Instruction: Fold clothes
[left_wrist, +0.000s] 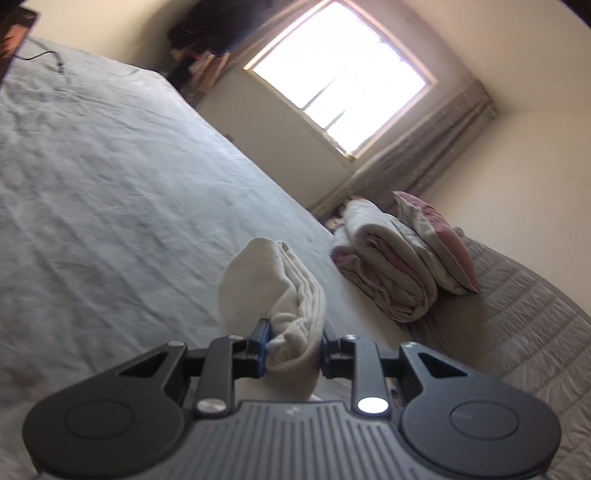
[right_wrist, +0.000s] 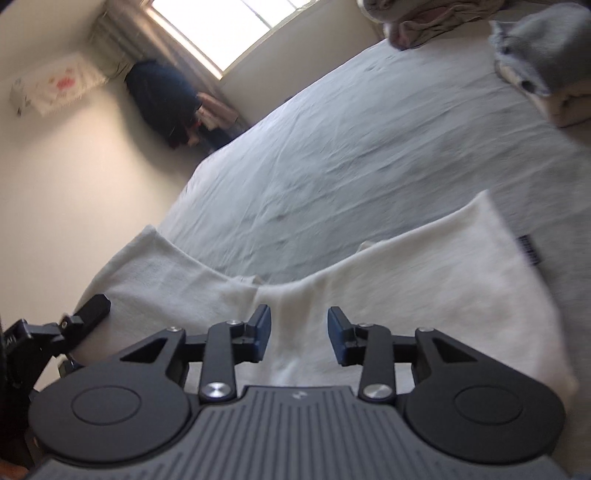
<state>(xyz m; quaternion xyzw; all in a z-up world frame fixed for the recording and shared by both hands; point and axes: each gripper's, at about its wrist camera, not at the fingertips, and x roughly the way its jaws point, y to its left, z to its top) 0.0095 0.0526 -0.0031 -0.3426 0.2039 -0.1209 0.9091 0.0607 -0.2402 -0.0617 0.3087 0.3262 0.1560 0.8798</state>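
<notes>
Left tongs (left_wrist: 293, 345) are clamped on a bunched fold of the white garment (left_wrist: 273, 295), lifting it above the bed (left_wrist: 110, 184). Right tongs (right_wrist: 299, 336) stand apart over the same white cloth, pads not pressing it, as it drapes across the grey sheet. Folded bedding (left_wrist: 388, 258) sits beyond, by the window (left_wrist: 340, 77).
</notes>
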